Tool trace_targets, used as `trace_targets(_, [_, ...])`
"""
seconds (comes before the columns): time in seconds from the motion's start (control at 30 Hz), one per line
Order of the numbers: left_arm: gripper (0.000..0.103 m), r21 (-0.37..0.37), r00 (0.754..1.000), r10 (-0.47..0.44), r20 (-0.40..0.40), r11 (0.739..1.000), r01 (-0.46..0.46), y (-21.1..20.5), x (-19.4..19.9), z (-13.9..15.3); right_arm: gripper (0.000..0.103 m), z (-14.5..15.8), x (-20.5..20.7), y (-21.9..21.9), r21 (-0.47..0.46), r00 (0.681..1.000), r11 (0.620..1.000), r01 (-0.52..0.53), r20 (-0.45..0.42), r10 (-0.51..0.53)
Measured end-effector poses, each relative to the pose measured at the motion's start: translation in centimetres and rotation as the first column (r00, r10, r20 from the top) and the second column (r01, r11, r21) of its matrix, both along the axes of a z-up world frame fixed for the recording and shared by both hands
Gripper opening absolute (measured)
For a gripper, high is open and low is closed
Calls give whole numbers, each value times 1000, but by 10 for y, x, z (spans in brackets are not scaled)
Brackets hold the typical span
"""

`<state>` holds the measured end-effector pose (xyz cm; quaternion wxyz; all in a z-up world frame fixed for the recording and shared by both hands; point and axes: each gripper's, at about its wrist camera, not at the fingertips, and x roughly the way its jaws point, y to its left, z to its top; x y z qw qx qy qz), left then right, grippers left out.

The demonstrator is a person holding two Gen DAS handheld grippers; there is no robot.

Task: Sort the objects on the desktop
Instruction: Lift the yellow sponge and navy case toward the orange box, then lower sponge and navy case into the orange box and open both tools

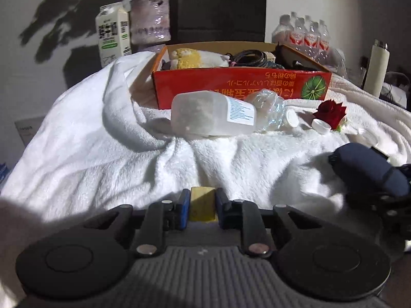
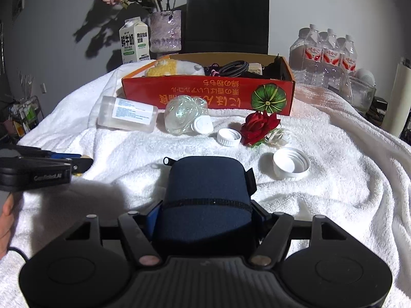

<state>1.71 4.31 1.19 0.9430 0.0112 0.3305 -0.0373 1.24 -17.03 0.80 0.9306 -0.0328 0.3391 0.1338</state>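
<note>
My left gripper [image 1: 202,206] is shut on a small yellow block [image 1: 202,204] low over the white towel [image 1: 102,154]. My right gripper [image 2: 205,213] is shut on a dark blue pouch [image 2: 208,192]; the pouch also shows in the left wrist view [image 1: 367,169]. The red cardboard box [image 1: 241,87] [image 2: 205,95] stands at the back and holds a yellow-white plush toy [image 2: 167,68] and black cables [image 2: 235,67]. In front of it lie a clear plastic jar [image 2: 128,114], a crushed clear bottle [image 2: 185,116], a red rose [image 2: 259,127] and two white caps [image 2: 228,136] [image 2: 291,163].
A milk carton [image 2: 134,41], a vase of flowers [image 2: 165,30] and a black bag [image 2: 227,15] stand behind the box. A pack of water bottles [image 2: 326,54] is at the back right. A white flask [image 1: 377,66] stands at the right edge.
</note>
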Motion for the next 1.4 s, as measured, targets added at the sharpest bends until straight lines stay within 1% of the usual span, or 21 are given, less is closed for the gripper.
trace_targets(0.07, [21,-28,1000,25,19,999,-24,2,-11,6,60,1,0,-4,22,1000,1000,-1,4,1])
trace_targets(0.13, [21,-53,998,38,43,998,-36,3,-25,17,59,6,-1,-12,68,1000,998,7,3,-8])
trace_targets(0.2, [21,-78,996,42,74,996,-37,3,-41,31,59,14,-9,-19,112,999,993,25,26,-28])
trace_targets(0.3, [21,-122,992,29,119,992,-14,2,-62,58,59,36,-29,-25,126,995,992,15,93,-27])
trace_targets(0.43, [21,-181,984,-18,177,982,50,3,-68,100,59,75,-52,-40,217,986,976,-22,165,-14])
trace_targets(0.53, [21,-206,978,-77,194,972,117,2,-46,129,59,111,-53,-55,267,973,962,-56,232,-8])
trace_targets(0.6, [21,-202,977,-98,192,970,137,1,-16,148,59,134,-39,-62,265,964,961,-74,266,1])
trace_targets(0.7, [21,-191,982,-108,154,972,137,-3,46,166,59,162,11,-61,222,964,973,-69,266,7])
trace_targets(0.77, [22,-183,989,-118,85,974,132,-7,97,165,59,169,62,-55,204,979,977,-63,204,21])
trace_targets(0.8, [22,-167,992,-116,48,978,123,-13,125,161,59,169,91,-50,181,986,982,-56,165,26])
trace_targets(0.83, [21,-157,996,-84,8,984,84,-19,151,155,59,167,120,-41,140,992,989,-51,121,34])
trace_targets(0.9, [22,-92,993,-96,-68,992,90,-35,201,138,59,158,179,-27,85,1000,996,-14,27,12])
trace_targets(0.93, [22,-58,992,-82,-92,995,76,-42,223,126,59,149,206,-18,61,999,998,4,-33,-2])
trace_targets(1.0, [22,-2,987,-34,-160,999,34,-49,260,100,59,125,257,-3,44,987,999,26,-163,-19])
trace_targets(1.07, [22,-15,979,-2,-205,1000,-1,-44,283,78,59,98,295,13,-7,964,999,39,-263,-40])
trace_targets(1.13, [22,-56,974,-6,-227,998,-7,-37,293,66,59,78,317,30,-67,955,997,42,-292,-60])
trace_targets(1.2, [22,-96,969,-3,-247,995,-21,-33,297,56,59,64,330,40,-77,951,996,48,-303,-69])
trace_targets(1.23, [22,-91,968,19,-251,995,-43,-30,297,52,59,58,334,42,-72,954,996,50,-292,-70])
trace_targets(1.3, [21,-78,966,23,-258,996,-45,-31,301,44,60,44,340,40,-22,962,998,65,-264,-69])
trace_targets(1.33, [21,-75,965,23,-262,996,-44,-31,302,41,61,36,342,36,10,960,997,82,-270,-76])
trace_targets(1.4, [23,-102,968,17,-252,994,-44,-27,302,42,64,28,342,28,59,951,992,109,-295,-87])
